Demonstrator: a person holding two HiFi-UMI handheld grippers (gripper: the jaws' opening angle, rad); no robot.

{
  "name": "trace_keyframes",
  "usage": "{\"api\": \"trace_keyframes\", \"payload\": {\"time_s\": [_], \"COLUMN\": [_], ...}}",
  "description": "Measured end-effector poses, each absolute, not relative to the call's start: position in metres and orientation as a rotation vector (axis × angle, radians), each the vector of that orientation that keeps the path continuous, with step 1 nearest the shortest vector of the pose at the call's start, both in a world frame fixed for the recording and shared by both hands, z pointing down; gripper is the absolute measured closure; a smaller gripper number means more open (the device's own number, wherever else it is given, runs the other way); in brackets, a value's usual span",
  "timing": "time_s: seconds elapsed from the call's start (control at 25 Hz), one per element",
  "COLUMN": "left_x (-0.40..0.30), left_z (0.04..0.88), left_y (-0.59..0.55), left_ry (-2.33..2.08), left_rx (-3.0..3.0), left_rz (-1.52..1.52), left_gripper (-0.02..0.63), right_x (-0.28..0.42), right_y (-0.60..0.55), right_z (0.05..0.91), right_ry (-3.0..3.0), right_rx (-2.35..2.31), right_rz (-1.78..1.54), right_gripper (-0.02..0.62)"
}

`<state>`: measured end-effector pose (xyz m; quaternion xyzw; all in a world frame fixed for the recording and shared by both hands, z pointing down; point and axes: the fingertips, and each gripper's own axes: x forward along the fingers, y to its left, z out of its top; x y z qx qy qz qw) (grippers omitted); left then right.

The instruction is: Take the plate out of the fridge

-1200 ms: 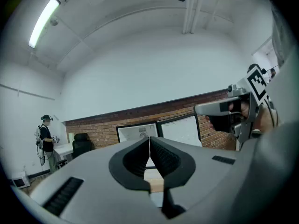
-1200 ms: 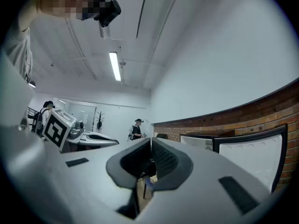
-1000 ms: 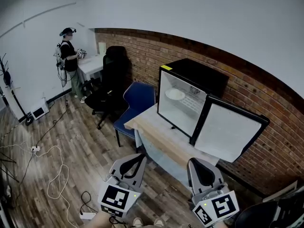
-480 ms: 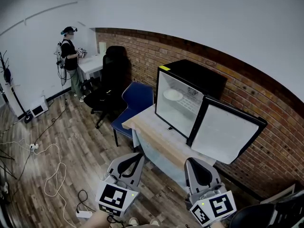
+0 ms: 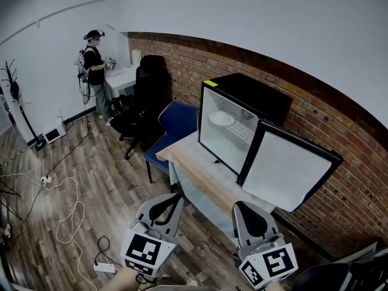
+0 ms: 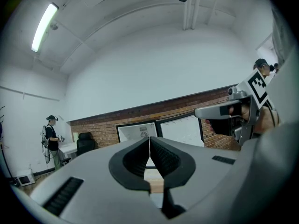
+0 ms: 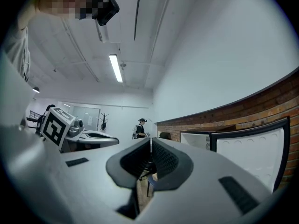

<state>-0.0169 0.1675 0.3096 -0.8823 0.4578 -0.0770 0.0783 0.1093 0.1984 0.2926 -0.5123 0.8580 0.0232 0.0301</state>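
Down at the near edge of the head view, the person's hands are cut off, so only the two grey handheld grippers with their marker cubes show. The left gripper (image 5: 174, 199) and the right gripper (image 5: 244, 208) both point toward the far bench. In its own view the left gripper (image 6: 149, 141) has its jaws pressed together along a thin seam with nothing between them. The right gripper (image 7: 151, 146) is likewise closed and empty. The round white plate (image 5: 221, 119) lies on an upper shelf inside the small black fridge (image 5: 257, 99). It is small at this range and its rim is hard to make out, and neither gripper view shows it clearly. The fridge's white-lined door (image 5: 291, 171) hangs wide open to the right and hides the bench behind it. The fridge stands on a long pale wooden bench (image 5: 194, 171) against the red brick wall (image 5: 339, 132), well apart from both grippers. Compared with a second ago, the plate, the fridge and the door have not moved, and both pairs of jaws have stayed closed. The whole scene has merely slid a little in the picture, and the far person (image 5: 94, 62) now stands nearer the top. Counted up, there are two grippers, one plate, one fridge and one other person. There are also two chairs, a blue padded chair (image 5: 177, 125) beside the bench and a black office chair (image 5: 144, 99) farther left.
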Motion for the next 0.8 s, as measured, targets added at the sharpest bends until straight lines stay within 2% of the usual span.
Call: {"api": "trace_keyframes", "payload": {"time_s": [0.8], "left_x": [-0.002], "left_z": [0.323], "left_y": [0.144], "left_ry": [1.381], "left_rx": [-2.610], "left_rz": [-0.222], "left_gripper": [0.588], "right_x": [0.117], "right_y": [0.166], "right_z": [0.304], "right_ry": [2.654], "right_rx": [-1.528], "right_rz": [0.108], "right_gripper": [0.563]}}
